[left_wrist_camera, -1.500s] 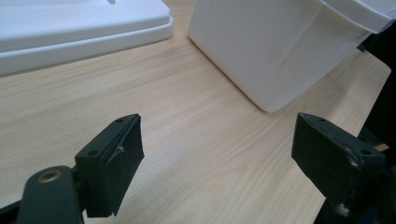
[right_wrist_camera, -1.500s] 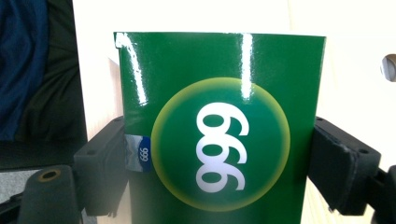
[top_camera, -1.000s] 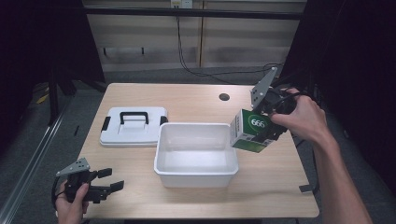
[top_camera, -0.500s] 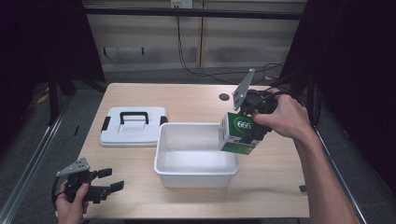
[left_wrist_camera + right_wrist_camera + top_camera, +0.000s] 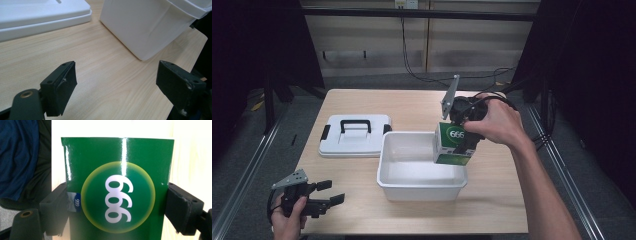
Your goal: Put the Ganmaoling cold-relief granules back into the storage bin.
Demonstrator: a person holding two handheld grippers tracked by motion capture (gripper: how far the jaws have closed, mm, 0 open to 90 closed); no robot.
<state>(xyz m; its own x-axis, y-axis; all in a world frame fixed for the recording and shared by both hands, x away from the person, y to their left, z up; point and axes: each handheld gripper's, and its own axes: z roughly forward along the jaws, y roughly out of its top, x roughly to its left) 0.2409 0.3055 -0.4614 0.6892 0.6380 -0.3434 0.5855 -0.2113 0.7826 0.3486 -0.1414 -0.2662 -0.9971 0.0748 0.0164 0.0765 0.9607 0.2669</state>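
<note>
My right hand-held gripper point(image 5: 463, 141) clamps the green box point(image 5: 453, 144) just above the tub's point(image 5: 421, 181) right wall, the lid point(image 5: 355, 136) beyond. My left hand-held gripper point(image 5: 328, 192) gapes empty, low over the bench point(image 5: 362, 210), tub just ahead.

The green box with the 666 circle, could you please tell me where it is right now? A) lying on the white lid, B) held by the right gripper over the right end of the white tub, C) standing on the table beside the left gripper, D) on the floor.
B: the right gripper is clamped on both sides of the green box above the white tub.
</note>
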